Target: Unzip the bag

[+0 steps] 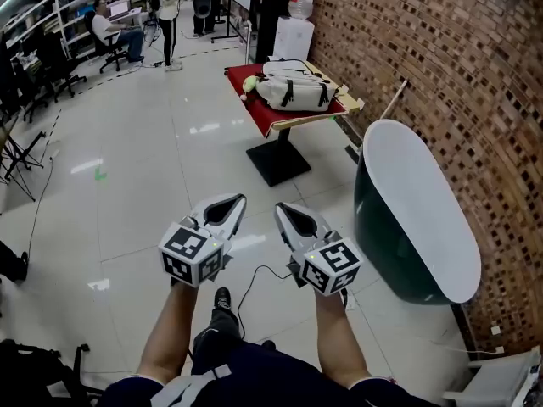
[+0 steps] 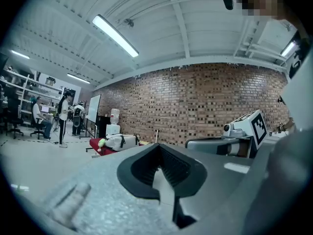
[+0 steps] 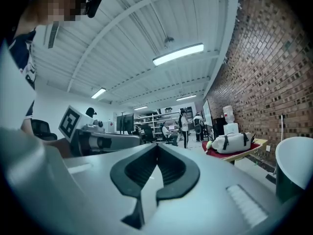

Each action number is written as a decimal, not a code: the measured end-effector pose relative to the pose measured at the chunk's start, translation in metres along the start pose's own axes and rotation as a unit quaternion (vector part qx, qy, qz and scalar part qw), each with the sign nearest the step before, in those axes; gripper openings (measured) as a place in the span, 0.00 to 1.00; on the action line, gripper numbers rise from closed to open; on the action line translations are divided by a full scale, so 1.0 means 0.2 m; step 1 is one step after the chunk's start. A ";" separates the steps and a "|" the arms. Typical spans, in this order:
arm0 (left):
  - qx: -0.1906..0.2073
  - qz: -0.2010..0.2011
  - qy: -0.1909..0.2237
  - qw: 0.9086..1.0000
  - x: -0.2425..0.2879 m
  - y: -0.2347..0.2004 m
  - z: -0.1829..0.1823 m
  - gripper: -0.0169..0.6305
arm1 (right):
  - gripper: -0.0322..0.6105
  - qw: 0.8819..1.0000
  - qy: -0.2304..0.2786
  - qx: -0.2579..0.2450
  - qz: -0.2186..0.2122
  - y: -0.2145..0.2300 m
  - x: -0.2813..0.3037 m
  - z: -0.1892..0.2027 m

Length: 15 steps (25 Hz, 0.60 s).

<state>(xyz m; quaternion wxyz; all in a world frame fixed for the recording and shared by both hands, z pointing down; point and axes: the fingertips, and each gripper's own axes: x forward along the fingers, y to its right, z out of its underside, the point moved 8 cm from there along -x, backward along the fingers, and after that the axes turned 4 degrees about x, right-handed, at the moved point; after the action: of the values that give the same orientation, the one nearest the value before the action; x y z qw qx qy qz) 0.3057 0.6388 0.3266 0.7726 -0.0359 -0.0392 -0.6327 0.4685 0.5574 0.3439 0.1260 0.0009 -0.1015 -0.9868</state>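
Observation:
A white bag with black straps lies on a red-topped table far ahead, by the brick wall. It also shows small in the left gripper view as the bag, and in the right gripper view as the bag. My left gripper and right gripper are held side by side close to my body, well short of the table. Both are shut with nothing between the jaws. The left gripper and right gripper show their tips meeting.
A large dark-green tub with a white rim stands at the right along the brick wall. A water dispenser is behind the table. People stand and sit at desks at the far left. Shiny tiled floor lies between me and the table.

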 end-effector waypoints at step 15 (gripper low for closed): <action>0.009 0.014 0.018 1.000 0.28 -1.07 -0.13 0.03 | 0.06 0.999 -0.022 -0.028 0.030 0.24 1.00 -0.19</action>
<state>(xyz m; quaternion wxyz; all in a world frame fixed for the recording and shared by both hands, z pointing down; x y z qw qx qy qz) 0.1081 0.5393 0.3078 0.7820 -0.0180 -0.0307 -0.6222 0.2878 0.4540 0.3221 0.1533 -0.0270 -0.0767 -0.9848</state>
